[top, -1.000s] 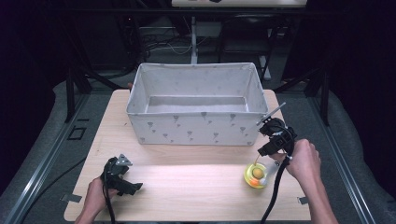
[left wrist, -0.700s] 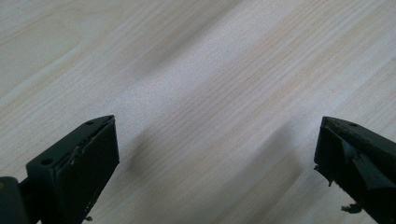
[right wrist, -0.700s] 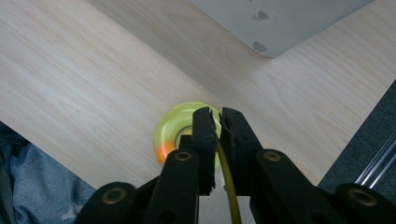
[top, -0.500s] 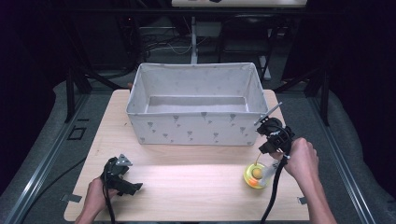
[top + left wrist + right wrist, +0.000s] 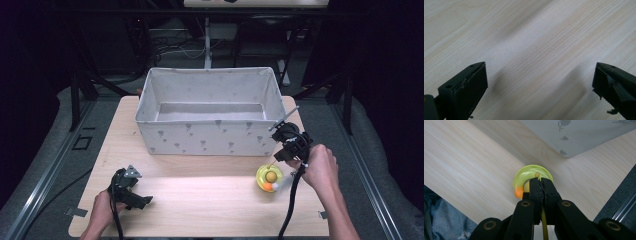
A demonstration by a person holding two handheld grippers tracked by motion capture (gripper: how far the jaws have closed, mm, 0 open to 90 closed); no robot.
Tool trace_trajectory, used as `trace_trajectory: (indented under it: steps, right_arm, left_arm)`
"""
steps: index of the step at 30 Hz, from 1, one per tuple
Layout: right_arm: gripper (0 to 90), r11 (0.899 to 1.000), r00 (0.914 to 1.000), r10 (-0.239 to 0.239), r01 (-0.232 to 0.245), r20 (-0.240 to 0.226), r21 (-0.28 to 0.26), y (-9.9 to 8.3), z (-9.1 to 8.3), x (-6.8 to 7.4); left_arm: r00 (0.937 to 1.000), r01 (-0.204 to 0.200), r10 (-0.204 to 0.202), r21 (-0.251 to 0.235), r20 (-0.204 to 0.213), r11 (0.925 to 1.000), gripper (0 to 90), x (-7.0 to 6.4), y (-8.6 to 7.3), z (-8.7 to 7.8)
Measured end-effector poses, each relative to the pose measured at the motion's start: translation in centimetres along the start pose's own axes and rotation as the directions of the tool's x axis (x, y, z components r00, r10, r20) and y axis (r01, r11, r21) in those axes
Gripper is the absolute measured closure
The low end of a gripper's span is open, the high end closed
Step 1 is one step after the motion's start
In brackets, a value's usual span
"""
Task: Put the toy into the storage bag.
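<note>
Yellow toy [image 5: 270,178] sits just before the fabric bin [image 5: 210,137] — right gripper [image 5: 540,180] fingers clenched on its stick.

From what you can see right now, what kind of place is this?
Probably a lab or recording bench, not a home: a bare wooden table on a metal frame, tangled cables behind it, dark surroundings, and a person's hand-held gripper.

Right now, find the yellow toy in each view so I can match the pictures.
High view: yellow toy lies lower right on the table, in front of the bin's right corner, just below the right gripper.
Left gripper view: bare table between open fingers.
Right gripper view: toy at centre, just past the shut fingers.
Shared landmark: the bin corner.
</note>
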State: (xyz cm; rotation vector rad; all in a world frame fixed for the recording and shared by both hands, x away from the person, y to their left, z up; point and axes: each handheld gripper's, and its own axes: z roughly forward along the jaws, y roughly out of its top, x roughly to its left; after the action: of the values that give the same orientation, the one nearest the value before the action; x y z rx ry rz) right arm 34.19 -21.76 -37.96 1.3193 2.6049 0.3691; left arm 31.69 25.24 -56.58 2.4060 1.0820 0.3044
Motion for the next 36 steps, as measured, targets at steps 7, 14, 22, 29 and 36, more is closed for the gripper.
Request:
trace_trajectory:
  steps: [7, 14, 22, 29, 36]
  right_arm:
    - [88.1, 1.0, 0.9997, -0.026, 0.026, 0.005, 0.001, 0.9, -1.0, 0.5]
    - [88.1, 0.999, 0.9987, -0.051, 0.051, 0.004, -0.012, 1.7, -1.9, 1.1]
    - [88.1, 0.997, 0.9972, -0.075, 0.075, -0.002, -0.024, 2.7, -2.8, 1.5]
    - [88.0, 0.994, 0.9949, -0.101, 0.1, -0.009, -0.048, 3.9, -3.8, 2.0]
    - [88.1, 0.991, 0.9922, -0.124, 0.124, -0.005, -0.051, 4.8, -5.1, 2.3]
  left_arm:
    - [1.0, -0.001, 0.001, 0.0, 0.0, 1.0, 0.1, 0.0, 0.0, 0.0]
    - [1.0, -0.002, 0.002, 0.001, 0.002, 1.0, 0.1, 0.0, 0.0, 0.0]
    - [1.0, -0.002, 0.002, 0.001, 0.001, 1.0, 0.1, 0.0, 0.0, 0.0]
    - [1.0, -0.004, 0.004, 0.0, 0.001, 1.0, 0.1, 0.0, 0.0, 0.0]
    - [1.0, -0.003, 0.003, 0.0, -0.002, 1.0, 0.1, 0.0, 0.0, 0.0]
